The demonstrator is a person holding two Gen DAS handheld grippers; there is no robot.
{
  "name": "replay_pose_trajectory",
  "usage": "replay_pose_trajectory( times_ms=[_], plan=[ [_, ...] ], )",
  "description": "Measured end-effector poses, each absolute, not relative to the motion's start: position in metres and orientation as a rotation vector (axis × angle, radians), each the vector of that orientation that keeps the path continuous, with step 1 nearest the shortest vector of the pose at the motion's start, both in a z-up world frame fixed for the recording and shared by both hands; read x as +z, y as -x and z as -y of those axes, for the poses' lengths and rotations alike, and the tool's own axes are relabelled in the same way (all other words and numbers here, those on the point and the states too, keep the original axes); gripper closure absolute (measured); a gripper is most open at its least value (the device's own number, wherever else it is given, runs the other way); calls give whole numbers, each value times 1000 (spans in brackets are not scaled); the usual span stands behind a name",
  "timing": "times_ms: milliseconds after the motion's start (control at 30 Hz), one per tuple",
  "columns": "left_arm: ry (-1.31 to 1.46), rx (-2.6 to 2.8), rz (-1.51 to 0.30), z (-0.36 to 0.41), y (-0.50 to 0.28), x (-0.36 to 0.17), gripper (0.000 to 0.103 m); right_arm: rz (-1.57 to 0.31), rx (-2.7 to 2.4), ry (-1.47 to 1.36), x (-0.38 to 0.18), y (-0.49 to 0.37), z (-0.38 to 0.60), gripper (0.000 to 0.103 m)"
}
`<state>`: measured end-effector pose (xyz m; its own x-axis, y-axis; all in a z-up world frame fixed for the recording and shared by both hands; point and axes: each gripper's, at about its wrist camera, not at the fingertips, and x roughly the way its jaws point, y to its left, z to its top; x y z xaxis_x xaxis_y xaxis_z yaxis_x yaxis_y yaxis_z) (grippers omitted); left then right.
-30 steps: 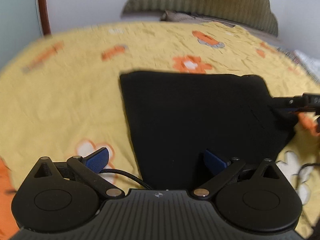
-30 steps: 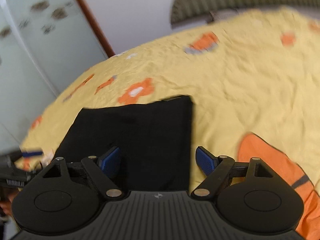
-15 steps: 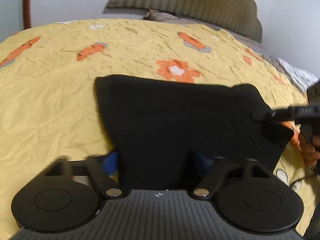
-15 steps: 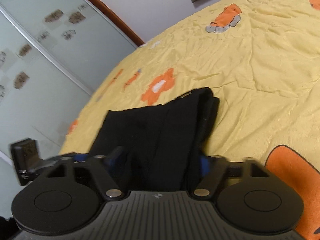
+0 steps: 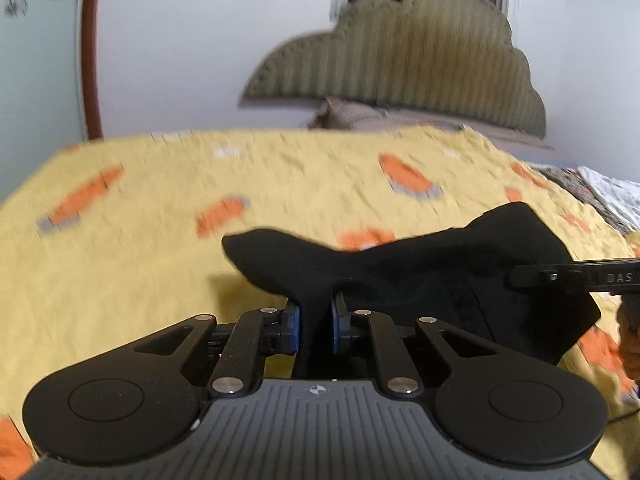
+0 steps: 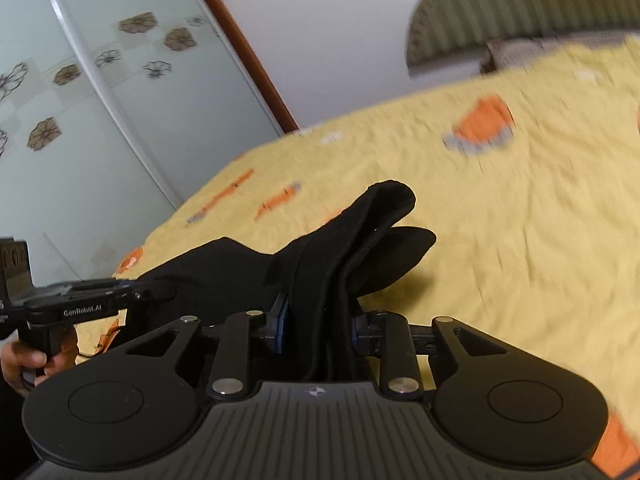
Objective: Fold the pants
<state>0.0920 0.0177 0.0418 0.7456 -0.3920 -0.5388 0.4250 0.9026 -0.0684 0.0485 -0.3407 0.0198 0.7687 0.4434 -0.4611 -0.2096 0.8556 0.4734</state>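
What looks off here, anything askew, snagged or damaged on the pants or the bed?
Nothing damaged or spilled. The black pants are bunched and lifted at both near corners, but that comes from the grips: the left gripper and right gripper each have cloth between their closing jaws. The yellow bedspread is only lightly wrinkled.

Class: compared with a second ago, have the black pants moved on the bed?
Yes. The black pants, then flat on the yellow bedspread, now rise bunched off it, near edge pinched in both closing grippers.
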Motion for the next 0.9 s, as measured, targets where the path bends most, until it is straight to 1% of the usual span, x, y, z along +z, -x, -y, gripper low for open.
replay_pose_trajectory(
  times_ms=[67, 167, 233, 300, 367, 400, 433, 500, 533, 567, 667, 733, 800, 900],
  plan=[
    [-67, -427, -563, -16, -99, 50, 87, -571, 367, -415, 27, -58, 343, 77],
    [-39, -430, -635, -16, -123, 49, 85, -573, 343, -418, 29, -77, 347, 77],
    [-28, -417, -722, -13, -145, 34, 85, -615, 331, -430, 21, -95, 350, 77],
    [-75, -380, -776, -4, -164, 13, 84, -682, 304, -416, 5, -113, 350, 74],
    [-157, -336, -779, 6, -170, -3, 79, -760, 243, -351, -10, -128, 345, 61],
    [-183, -326, -772, 11, -170, -5, 78, -787, 236, -329, -16, -132, 343, 57],
    [-205, -316, -755, 14, -167, -5, 75, -791, 236, -322, -17, -132, 342, 55],
    [-228, -302, -729, 16, -162, -2, 71, -757, 215, -309, -9, -122, 343, 55],
    [-225, -297, -726, 16, -160, -1, 62, -729, 174, -285, -2, -115, 342, 55],
    [-220, -295, -726, 16, -160, -1, 58, -684, 115, -243, 6, -104, 340, 55],
    [-225, -278, -713, 16, -159, -1, 55, -570, 103, -125, 33, -79, 318, 55],
    [-228, -273, -719, 17, -156, -1, 54, -595, 211, -72, 37, -78, 295, 54],
    [-233, -270, -707, 18, -154, -2, 51, -647, 279, -11, 28, -84, 273, 54],
    [-253, -250, -701, 17, -149, -4, 38, -741, 242, 48, 0, -109, 262, 55]
  ],
)
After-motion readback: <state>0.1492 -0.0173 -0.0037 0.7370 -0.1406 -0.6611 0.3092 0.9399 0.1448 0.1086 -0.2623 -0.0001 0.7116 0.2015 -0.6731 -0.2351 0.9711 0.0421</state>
